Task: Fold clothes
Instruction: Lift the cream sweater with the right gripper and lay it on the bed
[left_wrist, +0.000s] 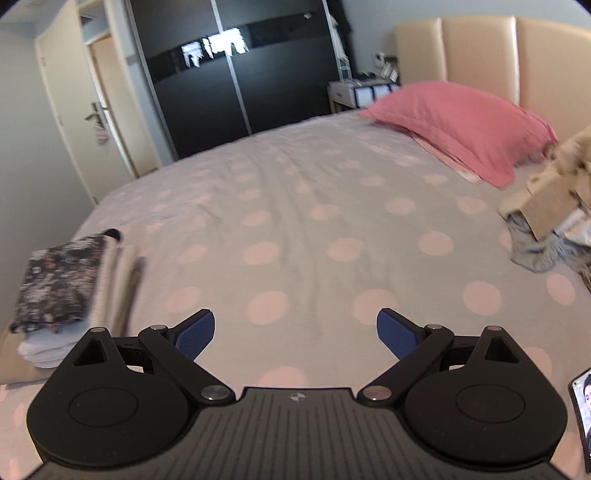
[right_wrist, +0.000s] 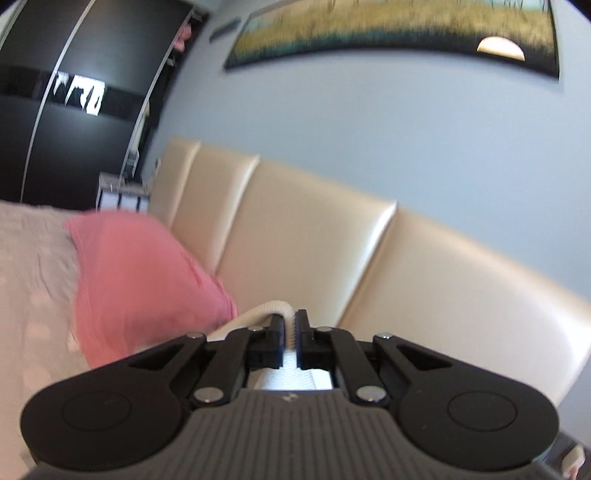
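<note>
Over the bed (left_wrist: 295, 206), the left hand-held gripper (left_wrist: 295, 332) gapes wide and empty, while the right hand-held gripper (right_wrist: 291, 328) pinches a white garment (right_wrist: 258, 314) near the pink pillow (right_wrist: 140, 273).

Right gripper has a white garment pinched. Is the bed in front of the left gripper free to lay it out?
Nothing visible blocks it: the sheet ahead of the open left gripper is bare. Folded stack lies left, unfolded pile right, pillow beyond.
</note>
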